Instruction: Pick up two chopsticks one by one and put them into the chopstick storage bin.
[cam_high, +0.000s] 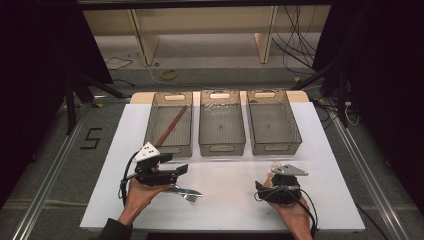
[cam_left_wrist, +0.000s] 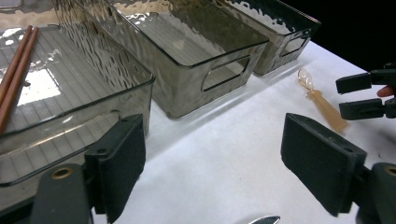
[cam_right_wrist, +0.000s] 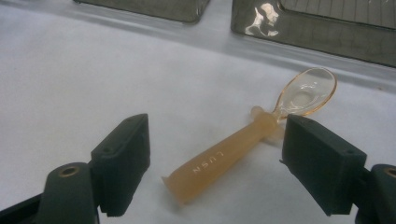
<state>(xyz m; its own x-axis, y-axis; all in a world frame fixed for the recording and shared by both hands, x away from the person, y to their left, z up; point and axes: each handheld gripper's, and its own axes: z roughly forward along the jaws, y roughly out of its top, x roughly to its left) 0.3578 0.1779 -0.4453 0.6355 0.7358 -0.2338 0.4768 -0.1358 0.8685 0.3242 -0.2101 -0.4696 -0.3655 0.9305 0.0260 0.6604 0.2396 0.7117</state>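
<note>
Spoon (cam_right_wrist: 247, 140) lying between wide right gripper (cam_right_wrist: 215, 158) fingers, left gripper (cam_left_wrist: 210, 172) fingers wide, empty

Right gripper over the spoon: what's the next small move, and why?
Probably close the right gripper on the spoon. Its jaws stand open on either side of the handle, pads not touching, and the spoon lies flat on the white table.

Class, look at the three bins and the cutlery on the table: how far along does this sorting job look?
Done: chopsticks lie in the left bin. In hand: nothing gripped; the right gripper stands open around the spoon, and the left gripper is open too. Left: the spoon and fork are on the table; the middle bin and right bin look empty.
</note>
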